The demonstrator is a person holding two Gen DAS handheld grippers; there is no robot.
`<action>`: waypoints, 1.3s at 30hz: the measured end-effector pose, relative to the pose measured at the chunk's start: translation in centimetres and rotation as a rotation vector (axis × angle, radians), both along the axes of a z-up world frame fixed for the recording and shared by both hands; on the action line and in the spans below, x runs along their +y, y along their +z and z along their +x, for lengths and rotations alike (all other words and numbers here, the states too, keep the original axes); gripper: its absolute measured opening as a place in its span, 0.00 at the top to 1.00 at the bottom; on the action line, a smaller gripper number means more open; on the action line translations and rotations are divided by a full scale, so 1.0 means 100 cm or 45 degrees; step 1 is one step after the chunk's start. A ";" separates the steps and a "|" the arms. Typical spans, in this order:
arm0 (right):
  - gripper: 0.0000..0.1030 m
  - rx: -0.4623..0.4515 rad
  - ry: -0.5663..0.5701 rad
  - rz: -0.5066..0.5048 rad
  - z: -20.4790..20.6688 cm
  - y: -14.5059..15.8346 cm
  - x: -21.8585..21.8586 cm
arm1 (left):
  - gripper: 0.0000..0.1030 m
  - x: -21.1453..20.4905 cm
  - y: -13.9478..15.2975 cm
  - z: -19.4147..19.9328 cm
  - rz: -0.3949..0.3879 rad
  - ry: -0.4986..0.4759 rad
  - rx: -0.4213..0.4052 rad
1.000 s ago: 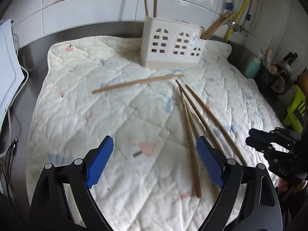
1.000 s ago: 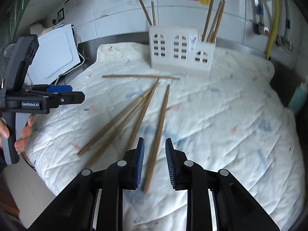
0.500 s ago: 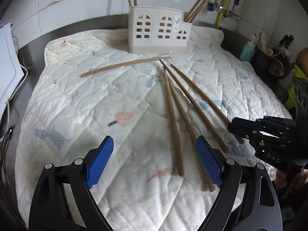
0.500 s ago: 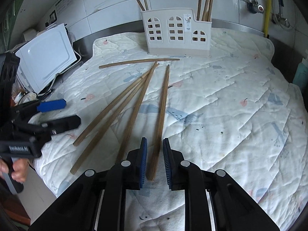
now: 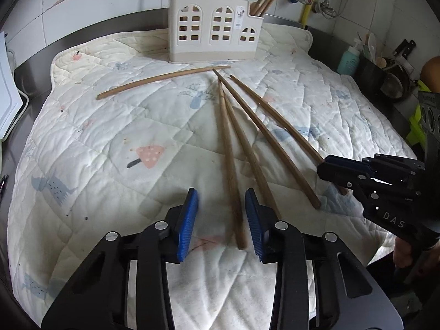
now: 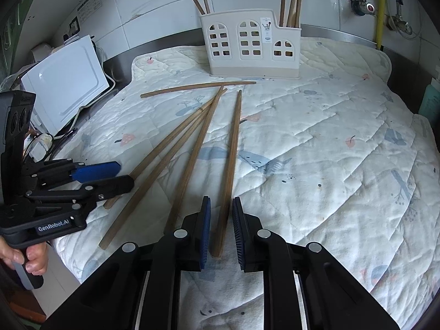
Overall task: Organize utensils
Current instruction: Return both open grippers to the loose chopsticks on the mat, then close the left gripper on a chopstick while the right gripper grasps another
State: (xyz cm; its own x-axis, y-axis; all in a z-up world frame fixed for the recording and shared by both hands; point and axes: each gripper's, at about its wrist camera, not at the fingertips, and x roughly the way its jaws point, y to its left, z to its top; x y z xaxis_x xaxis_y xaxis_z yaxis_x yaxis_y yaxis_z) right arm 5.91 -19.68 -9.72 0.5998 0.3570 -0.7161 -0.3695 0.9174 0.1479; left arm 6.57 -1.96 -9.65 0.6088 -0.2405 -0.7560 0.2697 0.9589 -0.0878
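Observation:
Several brown chopsticks lie fanned out on a quilted mat (image 5: pixel 110 137). My left gripper (image 5: pixel 221 222) is low over the mat and its jaws are closing. The near end of the leftmost fanned chopstick (image 5: pixel 229 165) lies between them, close to the right pad, with a gap on the left. My right gripper (image 6: pixel 221 231) stands narrowly open astride the near end of the rightmost chopstick (image 6: pixel 231 151), with thin gaps on both sides. The white house-shaped holder (image 5: pixel 214 35) at the back holds several upright chopsticks. One chopstick (image 5: pixel 162 81) lies crosswise in front of it.
A white appliance (image 6: pixel 66 82) with cables stands off the mat's left edge. A teal bottle (image 5: pixel 348 60) and a dark pot of tools (image 5: pixel 390 79) sit at the far right. A yellow pipe (image 5: pixel 309 2) and taps run along the tiled wall. A hand (image 6: pixel 30 258) holds the left gripper's handle.
My left gripper came forward and down over the chopsticks, and its jaws narrowed from wide around one chopstick's end. The right gripper stayed put and its jaws narrowed a little.

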 end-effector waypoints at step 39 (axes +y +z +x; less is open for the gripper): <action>0.93 -0.213 -0.029 0.025 -0.011 0.050 -0.009 | 0.92 -0.012 -0.003 0.005 0.019 0.043 -0.032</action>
